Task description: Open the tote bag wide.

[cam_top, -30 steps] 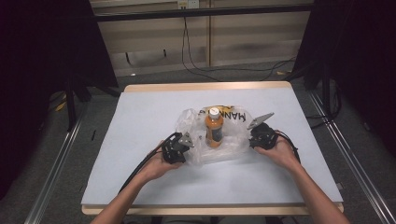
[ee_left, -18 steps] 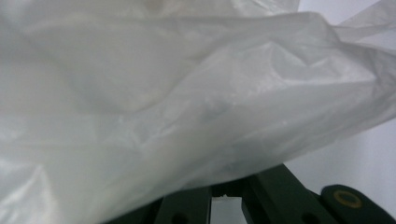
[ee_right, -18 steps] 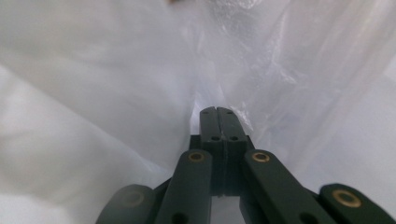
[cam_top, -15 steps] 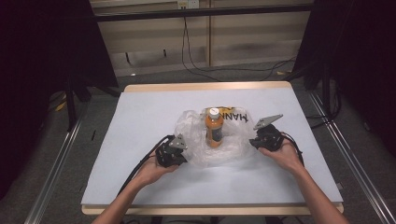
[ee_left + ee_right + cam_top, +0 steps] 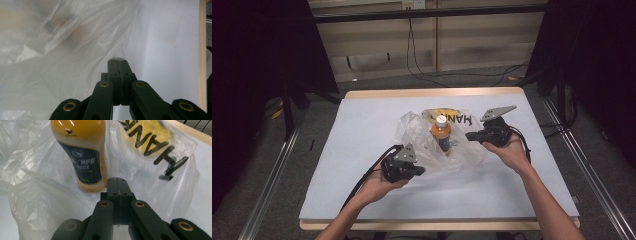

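Observation:
An orange drink bottle (image 5: 441,132) with a white cap and dark label stands upright inside a crumpled clear plastic bag (image 5: 414,131) printed with black letters, near the table's middle. My left gripper (image 5: 421,170) is at the bag's near-left edge. Its jaws are shut and the film's folds run to their tip (image 5: 117,60). My right gripper (image 5: 468,135) is held a little above the bag's right side. It is shut too, with a crease of the bag (image 5: 150,177) running to its tip (image 5: 116,179) just in front of the bottle (image 5: 85,152).
The table (image 5: 362,130) has a white sheet on top and a wooden rim. Bare sheet lies to the left, right and front of the bag. Cables (image 5: 422,55) trail on the floor behind the table, and metal rails (image 5: 272,190) run along both sides.
Both grippers have drawn away from the bottle: the left toward the near-left, the right outward and up. The bag's sides have spread with them. The bottle stays upright.

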The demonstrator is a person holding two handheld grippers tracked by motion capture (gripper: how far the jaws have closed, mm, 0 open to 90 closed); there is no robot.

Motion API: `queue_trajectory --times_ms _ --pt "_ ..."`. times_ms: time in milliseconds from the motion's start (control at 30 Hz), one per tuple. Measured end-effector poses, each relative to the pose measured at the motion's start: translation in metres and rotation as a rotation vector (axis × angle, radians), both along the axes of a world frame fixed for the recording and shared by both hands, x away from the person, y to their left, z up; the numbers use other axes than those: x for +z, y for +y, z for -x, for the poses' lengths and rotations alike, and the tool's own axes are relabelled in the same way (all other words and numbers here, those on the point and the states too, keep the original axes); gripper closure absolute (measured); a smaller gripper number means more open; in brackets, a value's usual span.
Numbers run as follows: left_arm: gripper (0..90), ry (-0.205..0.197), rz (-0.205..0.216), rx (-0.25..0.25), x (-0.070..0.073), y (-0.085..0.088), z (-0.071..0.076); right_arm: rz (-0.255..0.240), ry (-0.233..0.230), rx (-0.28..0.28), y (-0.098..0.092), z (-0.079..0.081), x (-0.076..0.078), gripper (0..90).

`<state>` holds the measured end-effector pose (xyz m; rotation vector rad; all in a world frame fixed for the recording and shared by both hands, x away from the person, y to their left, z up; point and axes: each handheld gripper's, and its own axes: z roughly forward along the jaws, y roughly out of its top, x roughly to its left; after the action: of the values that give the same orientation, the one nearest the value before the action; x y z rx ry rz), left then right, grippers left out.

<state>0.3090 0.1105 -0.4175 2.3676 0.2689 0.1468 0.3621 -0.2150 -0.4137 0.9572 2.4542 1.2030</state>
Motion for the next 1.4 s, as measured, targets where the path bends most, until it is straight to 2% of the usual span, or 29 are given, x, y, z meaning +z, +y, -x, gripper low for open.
queue_trajectory --times_ms 67,100,133,167,267,333,367,433,500,533,600,700,800,867,900,1000,1067,1100,1133,1167,1233,1300,1367,1400 --pt "90.0 -0.009 0.003 -0.004 0.004 0.002 0.000 -0.011 0.001 0.004 0.002 -0.003 0.000 90.0" --pt "90.0 -0.008 0.025 0.002 0.005 0.002 0.000 -0.012 0.001 0.006 0.003 -0.004 0.000 90.0" --pt "90.0 0.004 0.029 -0.004 0.005 0.001 -0.001 -0.014 0.006 0.010 0.005 -0.006 -0.002 90.0" --pt "90.0 0.011 0.037 -0.005 0.005 -0.002 -0.001 -0.014 0.015 0.018 0.006 -0.008 -0.003 90.0" --pt "90.0 0.021 0.022 -0.027 0.004 -0.014 -0.004 -0.012 0.031 0.036 0.014 -0.013 -0.005 90.0" --pt "90.0 0.024 0.039 -0.027 0.002 -0.023 -0.010 -0.005 0.044 0.058 0.020 -0.015 -0.008 90.0" --pt "90.0 0.028 0.034 -0.022 0.001 -0.028 -0.014 0.005 0.056 0.065 0.023 -0.017 -0.010 90.0" --pt "90.0 0.022 -0.009 -0.008 -0.005 -0.038 -0.024 0.031 0.075 0.076 0.030 -0.022 -0.015 90.0" --pt "90.0 0.058 -0.043 0.014 -0.015 -0.048 -0.036 0.054 0.116 0.087 0.035 -0.030 -0.023 90.0" --pt "90.0 0.065 -0.066 0.029 -0.020 -0.053 -0.042 0.082 0.125 0.086 0.037 -0.034 -0.027 90.0" --pt "90.0 0.049 -0.111 0.062 -0.030 -0.060 -0.051 0.114 0.150 0.099 0.041 -0.044 -0.034 90.0" --pt "90.0 0.091 -0.161 0.058 -0.044 -0.066 -0.059 0.127 0.193 0.099 0.045 -0.056 -0.043 90.0" --pt "90.0 0.099 -0.174 0.039 -0.046 -0.067 -0.056 0.167 0.237 0.094 0.048 -0.069 -0.051 90.0" --pt "90.0 0.092 -0.201 0.013 -0.044 -0.066 -0.050 0.179 0.255 0.090 0.048 -0.076 -0.056 90.0" --pt "90.0 0.106 -0.210 -0.015 -0.043 -0.065 -0.045 0.165 0.273 0.089 0.047 -0.080 -0.057 90.0" --pt "90.0 0.095 -0.222 -0.052 -0.042 -0.060 -0.029 0.192 0.270 0.033 0.045 -0.094 -0.055 90.0" --pt "90.0 0.112 -0.209 -0.056 -0.043 -0.055 -0.023 0.208 0.257 -0.005 0.042 -0.103 -0.055 90.0" --pt "90.0 0.111 -0.209 -0.074 -0.043 -0.053 -0.021 0.208 0.260 -0.044 0.041 -0.107 -0.055 90.0" --pt "90.0 0.110 -0.190 -0.063 -0.044 -0.050 -0.016 0.202 0.255 -0.064 0.039 -0.111 -0.056 90.0" --pt "90.0 0.110 -0.193 -0.074 -0.044 -0.048 -0.014 0.190 0.264 -0.092 0.037 -0.115 -0.056 90.0" --pt "90.0 0.115 -0.175 -0.082 -0.045 -0.044 -0.009 0.184 0.249 -0.118 0.035 -0.119 -0.057 90.0" --pt "90.0 0.122 -0.163 -0.090 -0.045 -0.040 -0.004 0.206 0.223 -0.177 0.034 -0.125 -0.057 90.0" --pt "90.0 0.115 -0.157 -0.088 -0.046 -0.038 0.000 0.201 0.221 -0.185 0.033 -0.128 -0.058 90.0" --pt "90.0 0.111 -0.158 -0.089 -0.045 -0.037 0.001 0.213 0.208 -0.207 0.033 -0.129 -0.058 90.0"
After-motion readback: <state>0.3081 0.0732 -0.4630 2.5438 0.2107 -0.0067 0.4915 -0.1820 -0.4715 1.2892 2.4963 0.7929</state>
